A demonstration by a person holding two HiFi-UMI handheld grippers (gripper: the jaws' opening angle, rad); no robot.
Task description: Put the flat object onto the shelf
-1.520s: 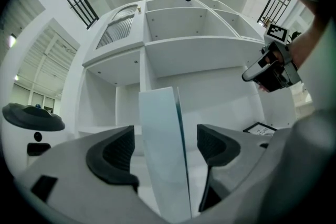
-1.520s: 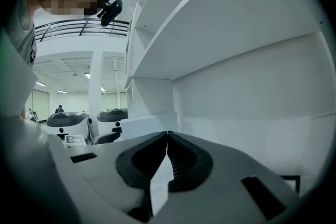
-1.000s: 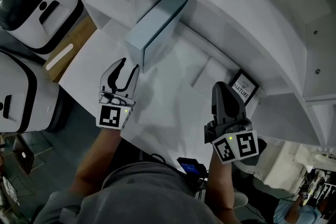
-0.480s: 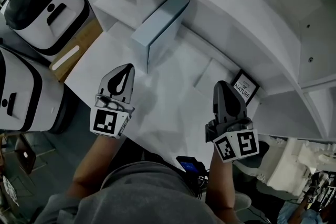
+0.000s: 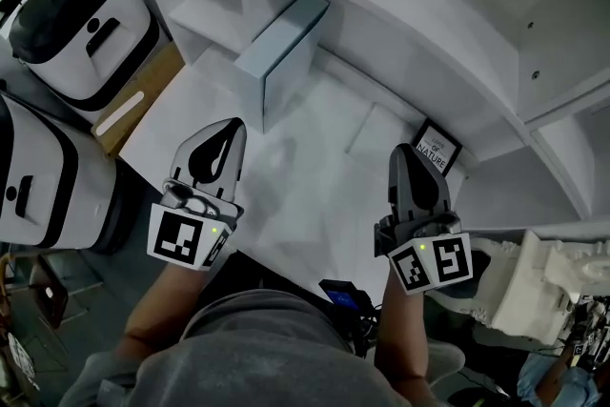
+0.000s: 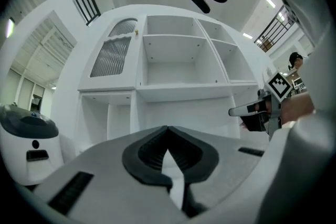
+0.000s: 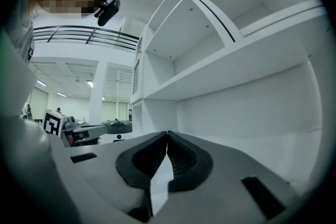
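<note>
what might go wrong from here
The box stands on a narrow side, so a knock from the shut left tongs could tip it. The frame sits just ahead of the shut right tongs; a push forward might topple it.

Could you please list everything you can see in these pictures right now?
shelf unit: one, white, behind the table.
table: one, white, under both grippers.
box: one, pale blue, flat, standing on edge on the table near the shelf unit.
framed sign: one, black frame, on the table's right side by the shelf unit.
machines: two, white with dark tops, left of the table.
wooden board: one, brown, beside the machines.
left gripper: grey, shut, empty.
right gripper: grey, shut, empty.
</note>
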